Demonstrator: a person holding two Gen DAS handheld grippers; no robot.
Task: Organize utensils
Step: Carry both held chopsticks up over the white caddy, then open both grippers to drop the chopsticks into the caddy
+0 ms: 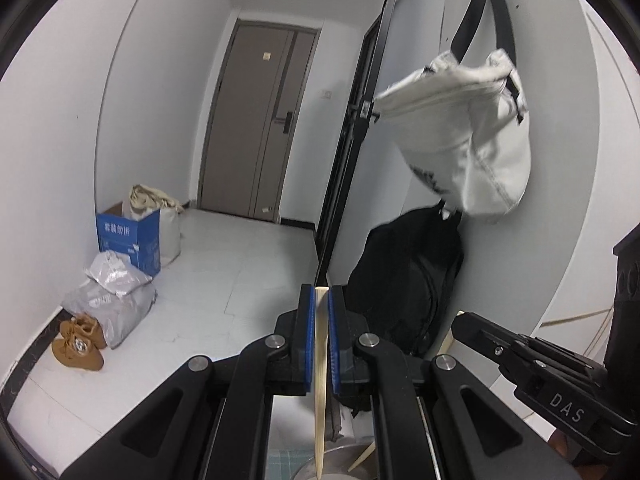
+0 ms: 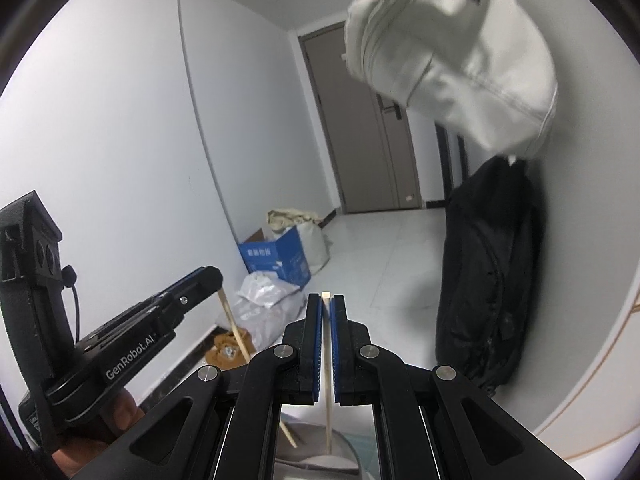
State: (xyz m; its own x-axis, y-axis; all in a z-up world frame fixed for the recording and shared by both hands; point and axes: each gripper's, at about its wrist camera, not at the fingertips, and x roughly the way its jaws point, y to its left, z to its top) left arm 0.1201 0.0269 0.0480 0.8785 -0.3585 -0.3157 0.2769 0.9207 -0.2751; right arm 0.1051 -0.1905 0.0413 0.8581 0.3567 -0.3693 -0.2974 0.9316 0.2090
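In the left wrist view my left gripper (image 1: 322,294) is shut on a pale bamboo chopstick (image 1: 321,400). The stick hangs almost straight down between the blue pads, its point over a metal container (image 1: 340,460). My right gripper (image 1: 456,322) enters from the right, and part of its own stick (image 1: 362,460) slants toward the same container. In the right wrist view my right gripper (image 2: 327,300) is shut on a second chopstick (image 2: 328,400), which reaches down to the metal container (image 2: 316,462). At the left a hand holds the left gripper (image 2: 214,280), with its chopstick (image 2: 236,330) slanting down.
A white bag (image 1: 464,136) hangs on the right wall above a black backpack (image 1: 404,280). On the floor at the left are a blue box (image 1: 130,242), grey parcels (image 1: 112,300) and brown shoes (image 1: 78,344). A grey door (image 1: 256,120) closes the far end.
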